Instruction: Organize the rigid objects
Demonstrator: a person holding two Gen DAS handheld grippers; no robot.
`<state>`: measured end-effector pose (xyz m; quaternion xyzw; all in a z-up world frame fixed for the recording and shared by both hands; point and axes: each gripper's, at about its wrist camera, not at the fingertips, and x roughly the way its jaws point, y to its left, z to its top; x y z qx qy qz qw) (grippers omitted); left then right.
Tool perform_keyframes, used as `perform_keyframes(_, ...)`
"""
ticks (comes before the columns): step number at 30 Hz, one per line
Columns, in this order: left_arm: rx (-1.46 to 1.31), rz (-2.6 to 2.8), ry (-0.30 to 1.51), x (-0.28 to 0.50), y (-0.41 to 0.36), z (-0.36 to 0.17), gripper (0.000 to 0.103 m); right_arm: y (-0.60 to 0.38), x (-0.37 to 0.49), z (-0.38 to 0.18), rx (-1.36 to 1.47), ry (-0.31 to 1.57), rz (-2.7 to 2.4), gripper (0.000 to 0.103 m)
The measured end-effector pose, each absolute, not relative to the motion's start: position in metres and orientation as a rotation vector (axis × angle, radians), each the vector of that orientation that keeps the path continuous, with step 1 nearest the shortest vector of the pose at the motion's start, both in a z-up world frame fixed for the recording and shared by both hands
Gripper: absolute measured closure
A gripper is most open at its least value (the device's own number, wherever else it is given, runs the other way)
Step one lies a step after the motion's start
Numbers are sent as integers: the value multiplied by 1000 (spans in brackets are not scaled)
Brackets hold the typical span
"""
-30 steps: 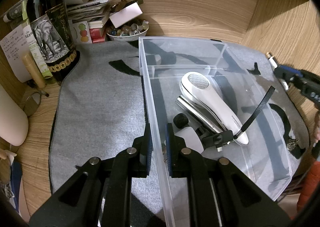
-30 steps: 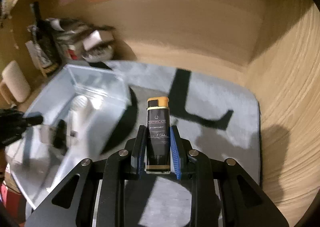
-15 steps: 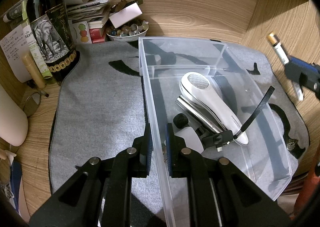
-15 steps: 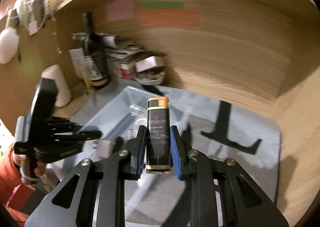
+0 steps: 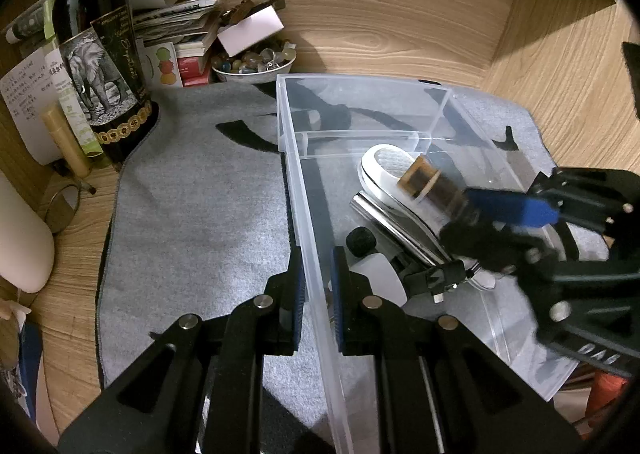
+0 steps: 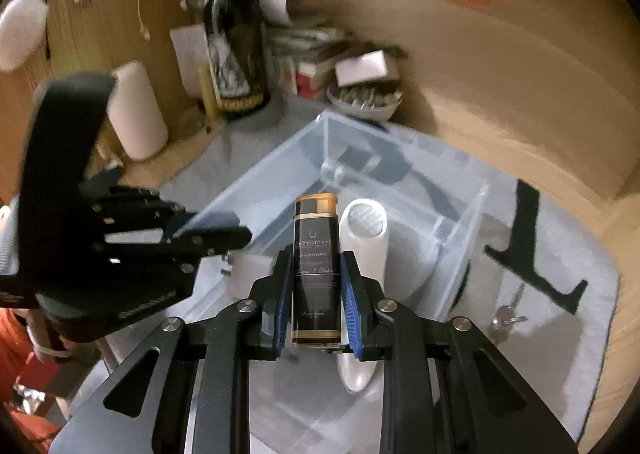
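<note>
A clear plastic bin (image 5: pixel 304 174) stands on a grey mat (image 5: pixel 192 222). My left gripper (image 5: pixel 317 274) is shut on the bin's left wall. Inside the bin lie a white handheld device (image 5: pixel 384 170) and a small black item (image 5: pixel 360 240). My right gripper (image 6: pixel 316 294) is shut on a black lighter with a gold top (image 6: pixel 316 266) and holds it over the bin, above the white device (image 6: pixel 366 238). The lighter (image 5: pixel 432 188) and right gripper (image 5: pixel 472 214) also show in the left wrist view, reaching in from the right.
A dark wine bottle (image 5: pixel 100 66), stacked papers and boxes (image 5: pixel 180 38) and a bowl of stones (image 5: pixel 254 62) crowd the back left corner. Wooden walls close the back and right. Keys (image 6: pixel 506 318) lie on the mat right of the bin.
My right gripper has swung left with the lighter and now hangs over the bin, entering the left wrist view. My left gripper has kept its hold on the bin wall.
</note>
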<state>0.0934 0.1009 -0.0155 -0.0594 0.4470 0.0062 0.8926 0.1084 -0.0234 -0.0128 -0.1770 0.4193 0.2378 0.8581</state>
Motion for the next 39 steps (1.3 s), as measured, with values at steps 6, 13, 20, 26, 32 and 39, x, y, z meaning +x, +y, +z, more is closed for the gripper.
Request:
perform_keyframes(6, -127, 12, 928, 94, 101, -15, 92, -18, 111, -24, -405, 930, 520, 81)
perform_keyframes(13, -128, 10, 928, 94, 102, -16, 92, -15, 108, -26, -415, 938, 537, 79)
perform_keyframes(20, -126, 11, 928, 95, 102, -16, 92, -22, 99, -8, -367, 881, 547, 59)
perform_keyframes(26, -125, 12, 927, 94, 102, -17, 92, -42, 88, 20, -297, 797, 531, 47)
perform_keyframes(32, -113, 16, 925, 94, 101, -17, 92, -75, 80, 45, -235, 722, 454, 41)
perform_keyframes(39, -112, 19, 928, 94, 101, -17, 92, -121, 85, 54, -184, 702, 323, 40)
